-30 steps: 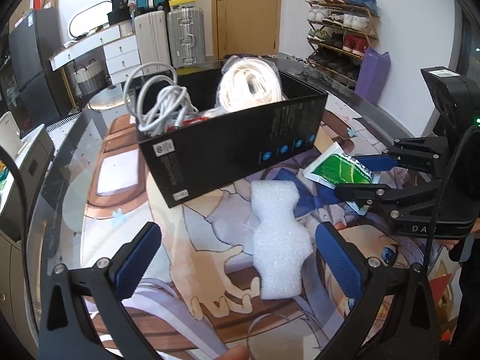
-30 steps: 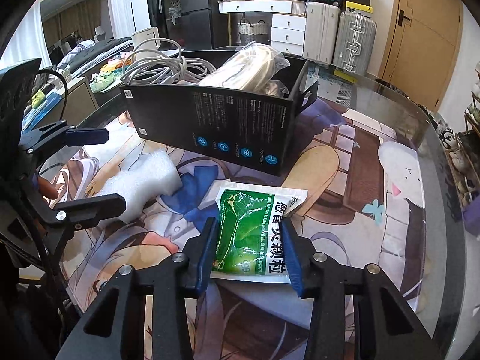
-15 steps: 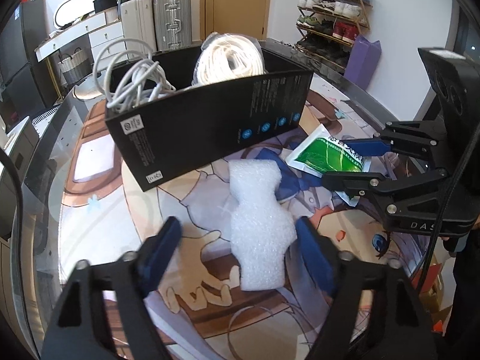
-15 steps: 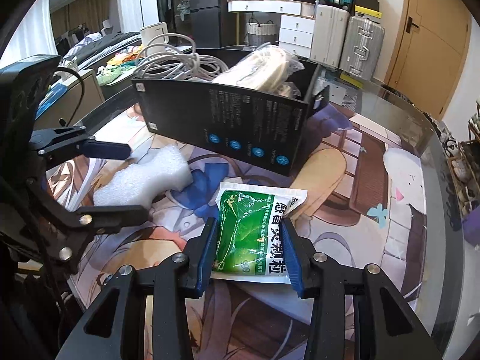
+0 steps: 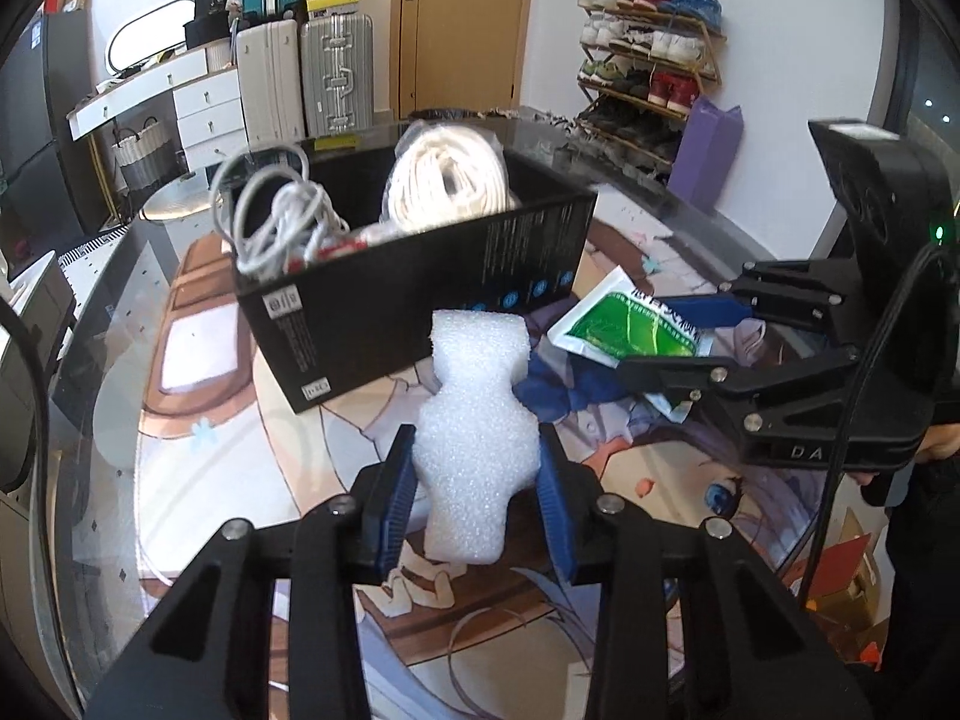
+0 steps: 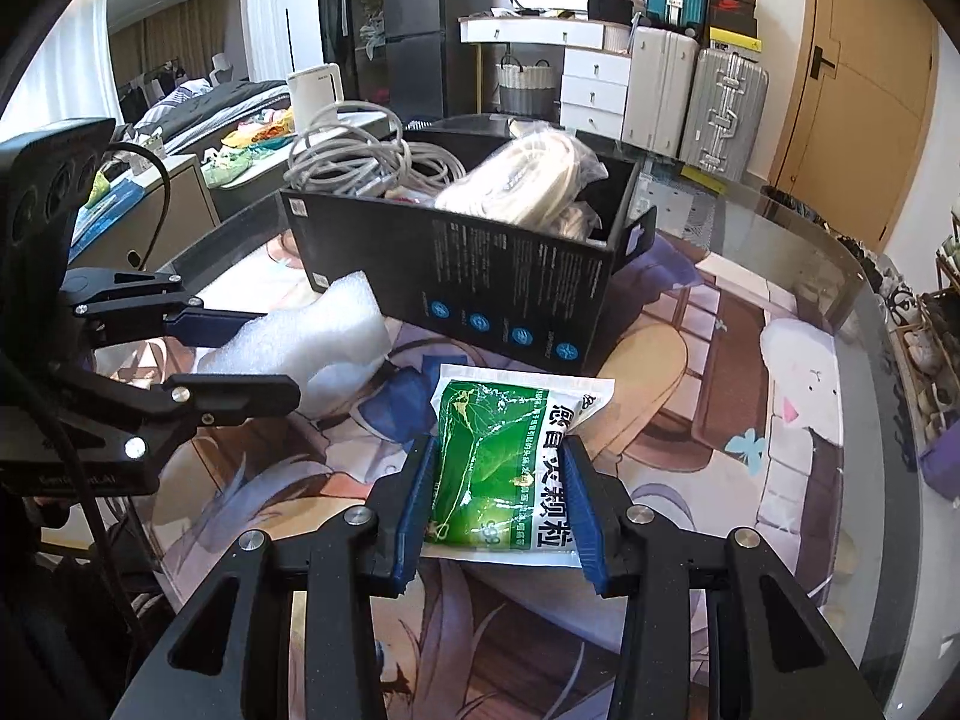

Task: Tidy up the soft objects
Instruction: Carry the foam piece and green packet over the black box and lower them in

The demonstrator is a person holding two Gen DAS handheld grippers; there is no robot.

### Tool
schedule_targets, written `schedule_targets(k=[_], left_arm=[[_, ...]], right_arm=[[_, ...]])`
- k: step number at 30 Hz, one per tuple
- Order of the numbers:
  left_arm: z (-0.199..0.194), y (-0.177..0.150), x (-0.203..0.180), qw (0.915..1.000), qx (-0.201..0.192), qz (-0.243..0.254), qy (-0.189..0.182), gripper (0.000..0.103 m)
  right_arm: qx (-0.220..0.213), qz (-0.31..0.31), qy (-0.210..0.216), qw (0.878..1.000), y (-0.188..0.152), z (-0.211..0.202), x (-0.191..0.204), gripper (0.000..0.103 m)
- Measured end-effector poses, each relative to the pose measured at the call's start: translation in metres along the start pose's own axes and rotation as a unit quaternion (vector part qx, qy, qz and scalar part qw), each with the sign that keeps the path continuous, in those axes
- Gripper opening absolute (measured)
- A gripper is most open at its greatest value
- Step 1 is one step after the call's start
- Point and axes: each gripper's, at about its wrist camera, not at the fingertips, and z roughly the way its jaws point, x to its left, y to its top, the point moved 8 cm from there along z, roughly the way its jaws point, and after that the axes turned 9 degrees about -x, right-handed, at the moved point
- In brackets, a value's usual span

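The counter (image 5: 198, 360), covered by a printed mat, carries a black box (image 5: 420, 294) already loaded with a tangle of grey cable (image 5: 276, 222) and a bagged coil of white cord (image 5: 447, 186). Just in front of the box's near wall lie the two things not yet put away, the foam (image 5: 477, 438) and, to its right and apart from it, the green packet (image 6: 504, 468). The foam's long axis runs straight away from the left tool (image 5: 477, 486) toward the box, its far end nearly at the box wall; the left tool's jaws are closing across the foam's wider near part, and the blue pads already press its sides. The packet likewise lies lengthwise along the right tool (image 6: 501, 504), which holds it narrowly by its long edges, the near end between the pads. Each hand is nearest its own thing, and the box opening lies ahead of and above both, so the move likely turns on lifting over that near wall. Whether either thing has left the mat cannot be told, and free room inside the box is hidden behind its wall and contents.
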Motion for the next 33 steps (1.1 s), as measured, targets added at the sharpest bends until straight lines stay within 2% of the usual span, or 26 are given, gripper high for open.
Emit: schedule_targets(k=[6, 19, 33], left_arm=[[-0.015, 0.015, 0.004, 0.9997, -0.024, -0.003, 0.001, 0.037], [-0.031, 0.057, 0.017, 0.9971, -0.075, -0.012, 0.011, 0.037], [-0.012, 0.082, 0.033, 0.9952, -0.089, -0.026, 0.032, 0.037]], right_arm=[[-0.027, 0.002, 0.003, 1.0, 0.012, -0.013, 0.002, 0.042], [-0.1, 0.013, -0.02, 0.995, 0.054, -0.051, -0.004, 0.042], [-0.11, 0.011, -0.031, 0.993, 0.089, -0.044, -0.009, 0.042]])
